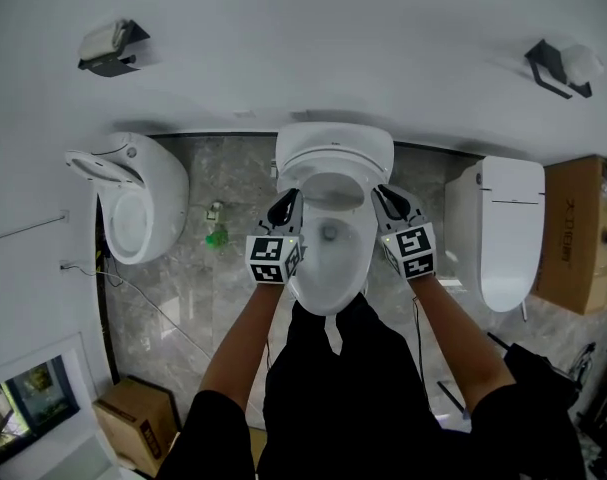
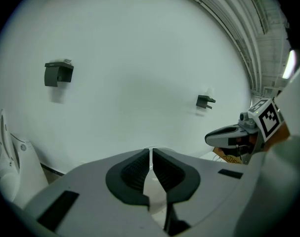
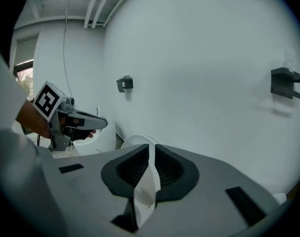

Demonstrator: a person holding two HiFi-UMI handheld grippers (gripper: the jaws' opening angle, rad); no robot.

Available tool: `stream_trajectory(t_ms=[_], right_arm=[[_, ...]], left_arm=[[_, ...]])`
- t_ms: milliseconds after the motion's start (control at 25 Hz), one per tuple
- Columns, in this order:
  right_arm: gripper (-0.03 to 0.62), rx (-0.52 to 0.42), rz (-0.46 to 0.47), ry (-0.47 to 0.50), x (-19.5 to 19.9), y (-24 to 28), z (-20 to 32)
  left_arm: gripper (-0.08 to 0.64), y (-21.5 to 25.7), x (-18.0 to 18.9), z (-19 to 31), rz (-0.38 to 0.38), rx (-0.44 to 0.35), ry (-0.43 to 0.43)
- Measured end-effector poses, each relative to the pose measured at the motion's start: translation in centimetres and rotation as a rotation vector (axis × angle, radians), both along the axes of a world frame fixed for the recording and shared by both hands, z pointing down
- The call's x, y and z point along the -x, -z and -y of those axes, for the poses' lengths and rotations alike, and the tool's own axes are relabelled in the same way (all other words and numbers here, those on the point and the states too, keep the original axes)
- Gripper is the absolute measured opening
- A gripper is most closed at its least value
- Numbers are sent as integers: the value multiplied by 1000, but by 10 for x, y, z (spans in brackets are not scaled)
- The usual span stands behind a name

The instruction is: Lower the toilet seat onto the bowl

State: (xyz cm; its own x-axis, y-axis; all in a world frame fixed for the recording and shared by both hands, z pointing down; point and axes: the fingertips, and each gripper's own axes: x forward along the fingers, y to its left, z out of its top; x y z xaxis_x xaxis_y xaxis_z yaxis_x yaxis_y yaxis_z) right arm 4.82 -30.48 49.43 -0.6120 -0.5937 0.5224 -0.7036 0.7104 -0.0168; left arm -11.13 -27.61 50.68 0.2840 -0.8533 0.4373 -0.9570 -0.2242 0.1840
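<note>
Both are pinched shut on the toilet seat (image 3: 148,184): left gripper (image 1: 289,200) at 9 o'clock, right gripper (image 1: 381,194) at 3 o'clock, seat tilted over the bowl (image 1: 328,273).

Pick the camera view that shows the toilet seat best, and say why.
The head view: the toilet seat shows as a whole ring, over the bowl, between the left gripper and right gripper. The left gripper view and the right gripper view each show only a white sliver of it between shut jaws.
</note>
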Motion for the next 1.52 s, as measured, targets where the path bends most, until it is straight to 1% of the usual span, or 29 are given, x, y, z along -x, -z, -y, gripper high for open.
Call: stream_trajectory(t_ms=[120,280,400,480,600,760,960,1080,1240,1320,1400,1520], right_arm=[[35,-3,-22,25,6,-6,11],[37,1,-56,38,8,-20,24],[40,23,-77,43,11,-31,26],[52,43,-85,49,15,-41,29],[112,42,-135,76,22,-59,37],[110,6,-176,114,29,-71,47],[110,50,-172,77,24,-86,64],[112,65,-191,82,22,-93,69],[114,107,-172,85,25,-106,71],[115,115,-171,82,26,-108,73],[115,123,-176,72,25,-109,75],[115,137,-160,56,25,-109,76]], left_arm=[[23,-9,0,11,24,8,-25],[66,-25,1,25,52,32,-54],[92,-35,4,30,62,50,-64],[100,-42,7,35,63,59,-65],[112,-51,10,45,74,75,-77],[137,-59,16,54,46,104,-57],[138,-75,15,63,74,138,-87],[138,-81,13,70,97,152,-108],[146,-90,8,77,89,180,-138],[149,-94,6,80,97,194,-153],[149,-97,6,82,110,196,-157],[144,-97,7,83,127,191,-160]])
